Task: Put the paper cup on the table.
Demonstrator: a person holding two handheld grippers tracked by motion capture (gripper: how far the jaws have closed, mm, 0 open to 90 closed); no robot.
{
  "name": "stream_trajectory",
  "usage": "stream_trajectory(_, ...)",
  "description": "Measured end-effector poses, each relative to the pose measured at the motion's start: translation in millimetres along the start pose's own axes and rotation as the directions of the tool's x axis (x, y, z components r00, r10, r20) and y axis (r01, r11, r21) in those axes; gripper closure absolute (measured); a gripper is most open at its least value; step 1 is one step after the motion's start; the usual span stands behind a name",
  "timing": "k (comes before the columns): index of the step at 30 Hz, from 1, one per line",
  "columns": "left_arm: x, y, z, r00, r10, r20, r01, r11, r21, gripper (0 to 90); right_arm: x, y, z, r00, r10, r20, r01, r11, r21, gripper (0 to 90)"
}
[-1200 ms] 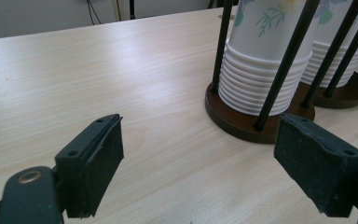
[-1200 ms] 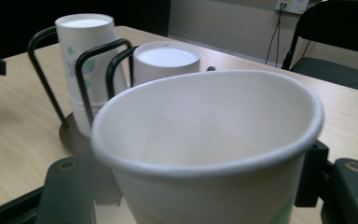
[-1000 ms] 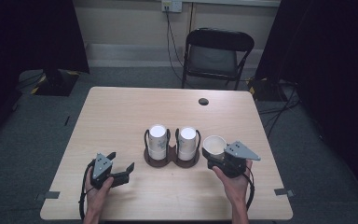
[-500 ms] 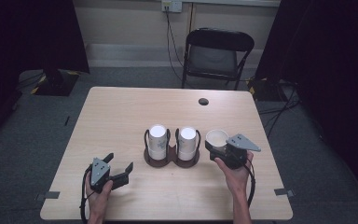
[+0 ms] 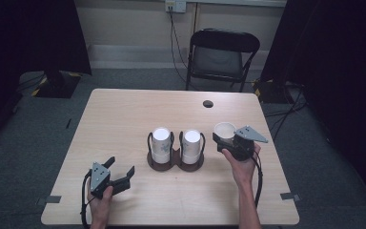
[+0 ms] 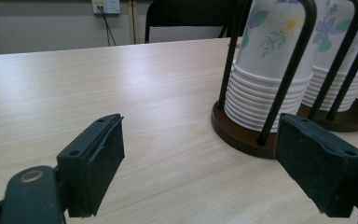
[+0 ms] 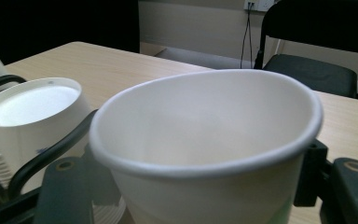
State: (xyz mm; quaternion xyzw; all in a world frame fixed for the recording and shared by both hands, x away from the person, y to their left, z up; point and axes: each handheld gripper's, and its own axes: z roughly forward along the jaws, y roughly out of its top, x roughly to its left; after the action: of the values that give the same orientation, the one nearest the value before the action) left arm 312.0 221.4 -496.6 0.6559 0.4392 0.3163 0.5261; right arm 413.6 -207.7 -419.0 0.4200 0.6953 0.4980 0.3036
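— What is in the middle of the picture?
— A white paper cup (image 7: 205, 149), mouth up. The right gripper (image 7: 191, 191) holds it between two black jaws, low left and low right.
— And at the left edge?
— Upside-down cups (image 7: 28, 116) stacked behind a black bar (image 7: 51, 154).
— Upper right?
— A black chair (image 7: 317, 70) past the wooden table (image 7: 121, 63).

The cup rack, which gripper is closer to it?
Right. The right gripper, holding a cup, sits just beside the rack's right end. The left gripper waits farther off, toward the table's near-left.
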Motion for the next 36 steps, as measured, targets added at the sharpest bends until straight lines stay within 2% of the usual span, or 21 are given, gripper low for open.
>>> stream_trajectory(5,-0.4,0.1,0.4,1.0000,-0.001,-0.008,0.001,1.0000,0.003,15.6,-5.1,1.5,9.6,1.0000,0.000,0.004,0.000,1.0000,0.001,29.8)
stream_trajectory(6,0.1,-0.1,-0.1,1.0000,-0.004,-0.007,0.004,1.0000,-0.002,15.6,-9.2,-1.2,17.4,0.9999,0.011,0.003,-0.011,0.9999,0.003,29.8)
stream_trajectory(10,0.2,-0.4,-1.0,1.0000,0.001,0.003,-0.001,0.9999,-0.011,15.7,-12.7,-7.6,27.1,0.9995,0.030,0.005,-0.030,0.9995,0.013,29.6)
stream_trajectory(14,-1.3,-0.8,-1.9,0.9997,0.019,0.015,-0.019,0.9997,-0.017,15.7,-16.7,-16.6,38.5,0.9985,0.053,0.009,-0.054,0.9977,0.041,28.5)
stream_trajectory(20,-0.8,-0.9,-2.0,0.9998,0.014,0.012,-0.013,0.9997,-0.019,15.7,-25.5,-29.0,51.6,0.9949,0.100,0.012,-0.101,0.9901,0.098,25.8)
stream_trajectory(36,-0.9,-1.0,-2.3,0.9998,0.015,0.015,-0.014,0.9996,-0.023,15.8,-31.1,-40.5,65.7,0.9929,0.116,0.024,-0.118,0.9837,0.135,25.0)
